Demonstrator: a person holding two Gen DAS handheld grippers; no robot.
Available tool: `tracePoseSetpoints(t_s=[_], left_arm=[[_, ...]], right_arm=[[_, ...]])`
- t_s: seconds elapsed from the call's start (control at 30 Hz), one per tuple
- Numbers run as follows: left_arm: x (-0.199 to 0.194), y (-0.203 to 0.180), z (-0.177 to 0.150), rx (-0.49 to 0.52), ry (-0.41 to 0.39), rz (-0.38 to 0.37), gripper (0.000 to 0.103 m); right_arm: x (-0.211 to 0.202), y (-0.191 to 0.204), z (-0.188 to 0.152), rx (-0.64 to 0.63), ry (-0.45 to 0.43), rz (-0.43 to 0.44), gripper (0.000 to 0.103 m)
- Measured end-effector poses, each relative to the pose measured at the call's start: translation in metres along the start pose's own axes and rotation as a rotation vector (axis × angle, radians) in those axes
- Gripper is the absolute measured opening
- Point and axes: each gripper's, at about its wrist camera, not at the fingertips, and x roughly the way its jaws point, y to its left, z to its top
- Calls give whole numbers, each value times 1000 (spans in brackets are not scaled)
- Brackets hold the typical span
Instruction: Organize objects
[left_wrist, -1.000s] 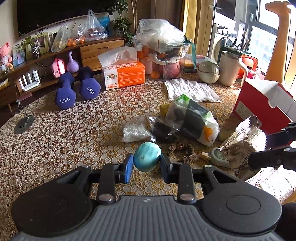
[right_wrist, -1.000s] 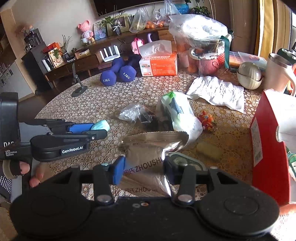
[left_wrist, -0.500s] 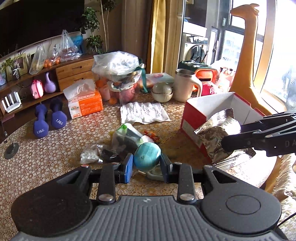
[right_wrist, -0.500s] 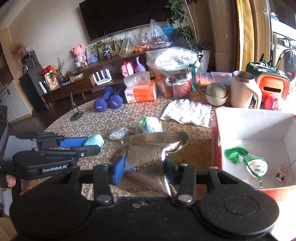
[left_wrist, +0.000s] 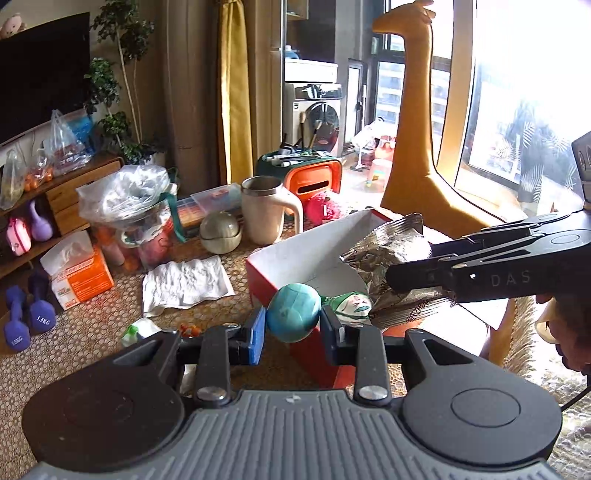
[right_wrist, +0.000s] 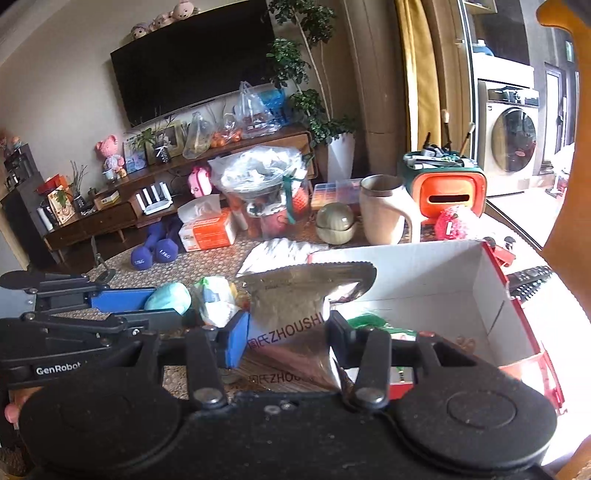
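Observation:
My left gripper (left_wrist: 293, 328) is shut on a teal ball (left_wrist: 293, 312) and holds it in the air at the near left corner of the red box (left_wrist: 275, 286) with white inside. My right gripper (right_wrist: 286, 341) is shut on a brown and silver snack bag (right_wrist: 295, 306) and holds it over the box's left part (right_wrist: 424, 280). From the left wrist view the bag (left_wrist: 388, 251) hangs above the box's inside. A green and white doll (left_wrist: 351, 304) lies in the box. The ball also shows in the right wrist view (right_wrist: 168, 297).
On the patterned table stand a beige mug (left_wrist: 266, 208), a round olive container (left_wrist: 219, 230), an orange tissue box (left_wrist: 79, 271), a white cloth (left_wrist: 184, 278), purple dumbbells (left_wrist: 27, 319) and a bagged fruit bowl (left_wrist: 133, 206). A giraffe figure (left_wrist: 417, 129) rises behind the box.
Both grippers have swung right and up from the table's middle towards the red box, carrying the ball and the bag. The bag is now over the box's inside.

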Motion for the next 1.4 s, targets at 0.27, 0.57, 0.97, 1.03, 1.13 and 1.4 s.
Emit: tracePoseSetpoints(t_s=[0.27, 0.57, 0.97, 1.03, 1.13, 1.4], left_arm=[[49, -46, 17, 48, 35, -46, 31], [113, -71, 28, 60, 92, -38, 31], [213, -65, 38, 52, 226, 27, 31], [226, -64, 40, 51, 245, 29, 31], [244, -64, 39, 53, 274, 26, 31], [286, -56, 35, 26, 361, 16, 31]], right_arm=[[-3, -59, -2, 62, -4, -95, 44], [20, -108, 5, 103, 7, -153, 44], [90, -157, 7, 169, 69, -207, 44], [101, -163, 7, 178, 82, -219, 44], [114, -172, 4, 202, 106, -216, 44], [136, -184, -6, 247, 166, -221, 44]])
